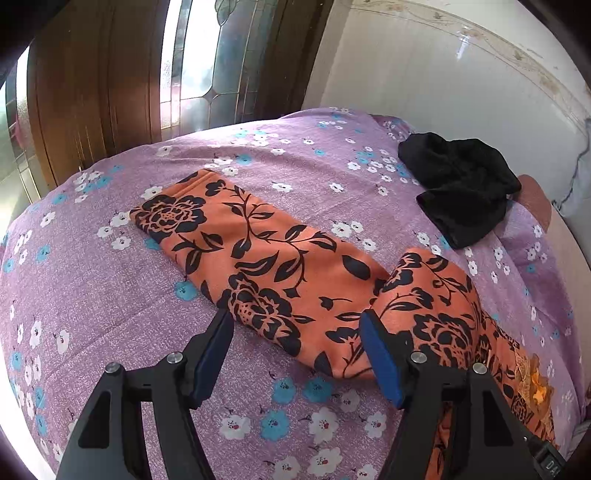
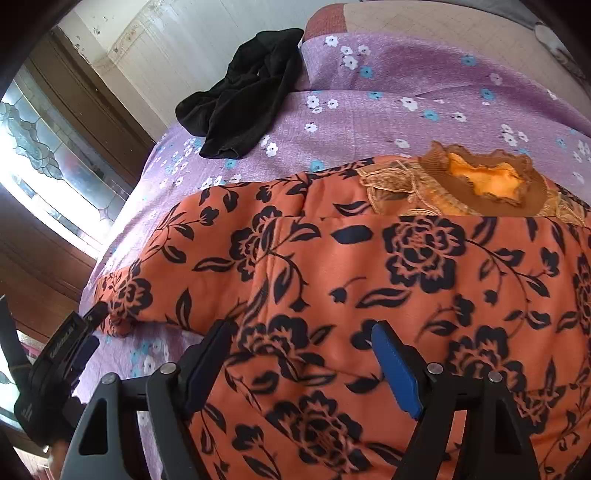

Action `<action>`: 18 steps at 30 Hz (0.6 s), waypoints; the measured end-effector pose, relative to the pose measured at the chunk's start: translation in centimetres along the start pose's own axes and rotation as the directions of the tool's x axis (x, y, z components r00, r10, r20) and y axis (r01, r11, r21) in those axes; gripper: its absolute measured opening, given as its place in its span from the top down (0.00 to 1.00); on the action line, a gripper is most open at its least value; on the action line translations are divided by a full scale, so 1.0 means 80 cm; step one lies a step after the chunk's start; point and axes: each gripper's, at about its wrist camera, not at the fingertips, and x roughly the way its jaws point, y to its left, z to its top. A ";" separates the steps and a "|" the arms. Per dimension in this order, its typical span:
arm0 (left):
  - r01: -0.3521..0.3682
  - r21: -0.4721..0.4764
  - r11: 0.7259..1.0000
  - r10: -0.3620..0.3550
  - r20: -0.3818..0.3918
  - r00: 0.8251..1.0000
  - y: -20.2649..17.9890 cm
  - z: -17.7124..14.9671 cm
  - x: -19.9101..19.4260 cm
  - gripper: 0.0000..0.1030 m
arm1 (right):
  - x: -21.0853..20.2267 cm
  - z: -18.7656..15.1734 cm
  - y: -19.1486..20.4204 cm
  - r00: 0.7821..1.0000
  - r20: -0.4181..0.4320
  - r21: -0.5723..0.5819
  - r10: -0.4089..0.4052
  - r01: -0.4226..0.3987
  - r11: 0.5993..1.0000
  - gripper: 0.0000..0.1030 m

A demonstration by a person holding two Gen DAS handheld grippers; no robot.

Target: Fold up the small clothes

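Observation:
An orange garment with black flowers lies on the purple flowered bedsheet. One sleeve stretches away to the far left in the left wrist view. My left gripper is open just above the sleeve's near part, holding nothing. In the right wrist view the garment's body fills the frame, with its brown knitted collar at the far side. My right gripper is open low over the body, empty. The left gripper shows at that view's left edge by the sleeve end.
A crumpled black garment lies at the far right of the bed, also in the right wrist view. A wooden door with leaded glass and a white wall stand behind the bed. A patchwork pillow lies past the sheet.

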 end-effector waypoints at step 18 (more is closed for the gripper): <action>-0.053 0.126 0.991 0.019 0.259 0.966 -0.040 0.000 -0.059 0.31 | -0.016 0.025 -0.026 0.998 0.026 0.013 -0.061 0.060 0.998 0.88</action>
